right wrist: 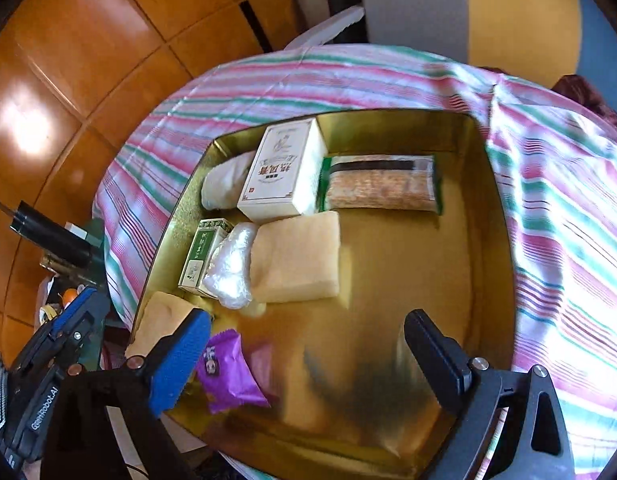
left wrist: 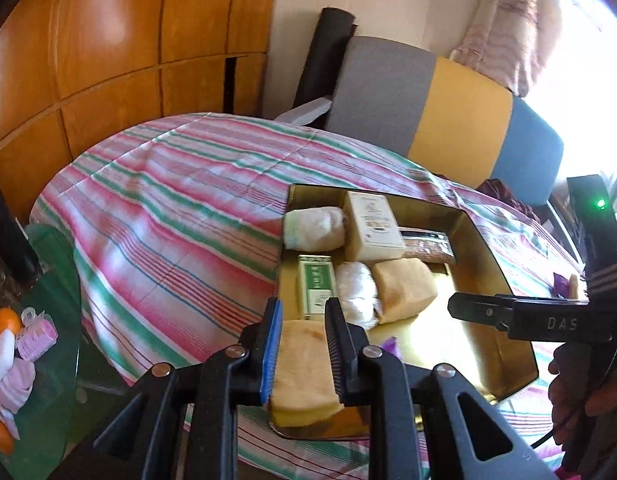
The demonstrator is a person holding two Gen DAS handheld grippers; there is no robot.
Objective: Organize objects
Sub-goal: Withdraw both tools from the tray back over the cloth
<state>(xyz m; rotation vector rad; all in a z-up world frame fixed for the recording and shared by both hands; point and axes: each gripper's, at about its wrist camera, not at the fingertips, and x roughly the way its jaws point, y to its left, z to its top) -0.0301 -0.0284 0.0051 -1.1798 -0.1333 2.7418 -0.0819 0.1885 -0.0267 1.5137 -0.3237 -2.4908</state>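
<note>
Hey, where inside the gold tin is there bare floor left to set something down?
The gold tin is bare across its right half, from the tan sponge and cracker packet to the right wall, and in the near middle beside the purple wrapper. The left side is crowded with boxes and wrapped rolls.

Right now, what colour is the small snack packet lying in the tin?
Purple small snack packet, clearest in the right wrist view.
</note>
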